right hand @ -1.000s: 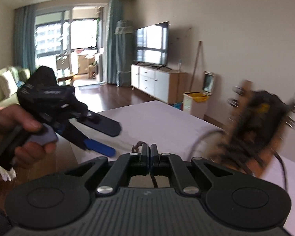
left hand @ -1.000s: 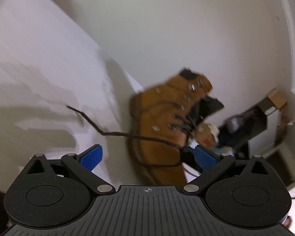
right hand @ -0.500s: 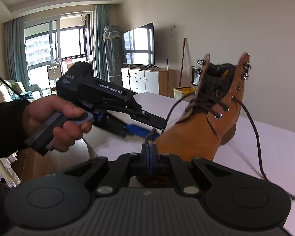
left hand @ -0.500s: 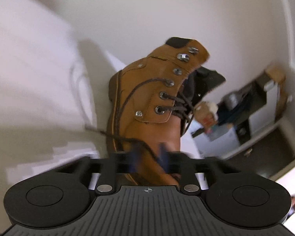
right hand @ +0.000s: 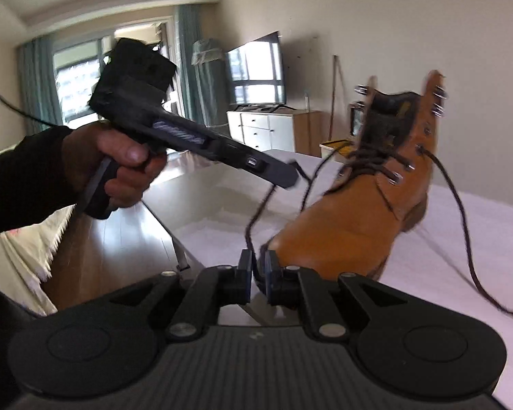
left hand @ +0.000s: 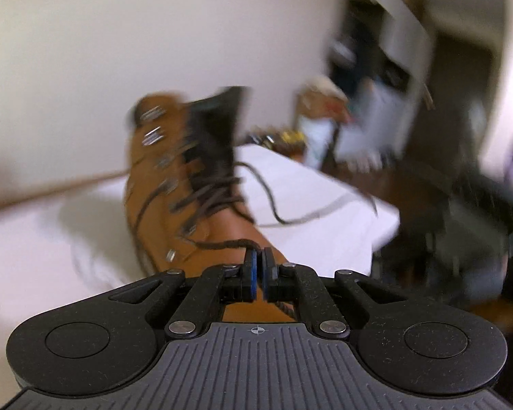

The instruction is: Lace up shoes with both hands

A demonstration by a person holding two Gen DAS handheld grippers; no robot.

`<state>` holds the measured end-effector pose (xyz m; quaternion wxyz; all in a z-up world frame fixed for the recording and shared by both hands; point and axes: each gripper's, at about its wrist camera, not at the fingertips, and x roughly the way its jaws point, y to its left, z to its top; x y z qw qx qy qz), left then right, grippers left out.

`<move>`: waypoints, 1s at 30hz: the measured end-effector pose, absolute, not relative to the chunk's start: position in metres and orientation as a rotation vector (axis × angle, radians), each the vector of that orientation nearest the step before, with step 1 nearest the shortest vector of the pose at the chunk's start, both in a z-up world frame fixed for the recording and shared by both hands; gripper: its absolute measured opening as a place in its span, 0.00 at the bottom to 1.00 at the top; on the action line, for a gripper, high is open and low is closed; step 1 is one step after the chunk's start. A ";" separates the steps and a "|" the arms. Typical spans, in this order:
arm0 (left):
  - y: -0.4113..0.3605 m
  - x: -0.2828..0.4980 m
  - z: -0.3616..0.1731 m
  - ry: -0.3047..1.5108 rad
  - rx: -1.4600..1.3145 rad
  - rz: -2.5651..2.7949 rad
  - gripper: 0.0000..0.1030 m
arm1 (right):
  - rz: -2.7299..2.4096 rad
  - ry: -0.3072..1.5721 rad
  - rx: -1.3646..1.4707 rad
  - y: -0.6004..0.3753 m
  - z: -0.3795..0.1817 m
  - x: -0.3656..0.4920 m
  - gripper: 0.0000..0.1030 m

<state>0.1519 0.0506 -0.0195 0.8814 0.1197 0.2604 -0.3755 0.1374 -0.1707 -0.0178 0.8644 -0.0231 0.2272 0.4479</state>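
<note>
A tan lace-up boot (left hand: 195, 205) (right hand: 352, 225) stands on the white-covered table (right hand: 444, 239); the left wrist view of it is blurred. My left gripper (left hand: 259, 259) is shut on a dark brown lace (left hand: 222, 244) that runs from the lower eyelets into its pads. In the right wrist view a hand holds that left gripper (right hand: 292, 176) left of the boot. From there the lace (right hand: 256, 218) hangs down into my right gripper (right hand: 257, 266), whose jaws are opening, a slim gap showing around the lace. The other lace end (right hand: 461, 232) trails over the table on the right.
The table's near corner (right hand: 184, 235) drops to a wooden floor (right hand: 119, 239) on the left. A white TV cabinet (right hand: 266, 130) and a yellow bin (right hand: 335, 145) stand by the far wall. Cluttered shelves (left hand: 376, 102) lie beyond the table's far end.
My left gripper went from wide open to shut on the lace, then rolled upright and rose. My right gripper's pads, pressed together before, have parted slightly. The boot sits closer in the right wrist view.
</note>
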 end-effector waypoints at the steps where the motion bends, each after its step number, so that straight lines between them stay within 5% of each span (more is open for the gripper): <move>1: 0.044 0.150 -0.018 0.535 0.315 -0.796 0.03 | 0.919 0.475 -0.020 -0.178 -0.016 0.140 0.08; 12: 0.014 0.149 -0.032 0.567 0.871 -0.912 0.03 | 0.854 0.355 -0.281 -0.178 -0.001 0.157 0.22; 20: 0.026 0.160 -0.039 0.574 0.911 -0.889 0.03 | 0.947 0.305 -0.597 -0.145 -0.010 0.174 0.26; 30: 0.037 0.166 -0.041 0.557 0.877 -0.855 0.08 | 1.016 0.425 -0.497 -0.149 -0.006 0.198 0.25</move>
